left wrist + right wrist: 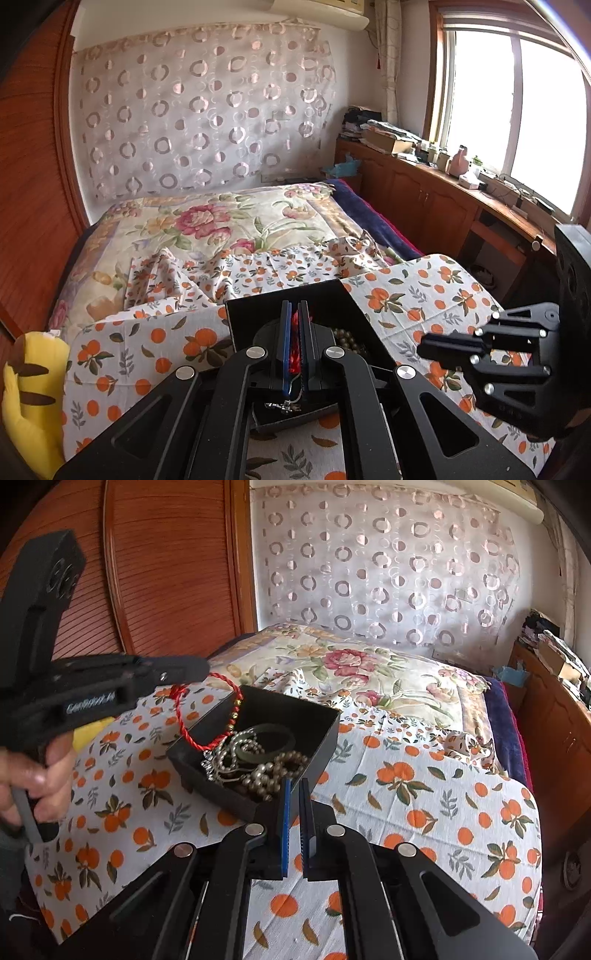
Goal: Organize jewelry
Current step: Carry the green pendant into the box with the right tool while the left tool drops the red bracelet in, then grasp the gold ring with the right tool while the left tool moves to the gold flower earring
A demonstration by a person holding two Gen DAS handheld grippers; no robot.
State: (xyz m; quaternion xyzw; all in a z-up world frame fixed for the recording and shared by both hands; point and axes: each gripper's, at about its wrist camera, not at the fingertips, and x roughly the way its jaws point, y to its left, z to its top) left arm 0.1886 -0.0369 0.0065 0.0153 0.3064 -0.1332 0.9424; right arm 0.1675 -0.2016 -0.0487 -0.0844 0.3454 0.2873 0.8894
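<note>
A black open box [317,734] sits on an orange-print cloth [424,797] and holds bead strands [266,775] and a dark bangle [273,742]. My left gripper [294,317] is shut on a red cord bracelet [295,354]; in the right wrist view the left gripper [199,672] holds the bracelet [192,723] hanging over the box's left edge. A small silver chain [284,406] lies below the left fingers. My right gripper [295,786] is nearly closed and empty, just at the box's near corner. It also shows in the left wrist view [436,343].
The cloth covers a raised surface in front of a bed with a floral quilt [221,221]. A yellow plush toy [33,398] lies at the left. A wooden wardrobe [166,565] stands left, and a wooden cabinet [443,206] with clutter runs under the window.
</note>
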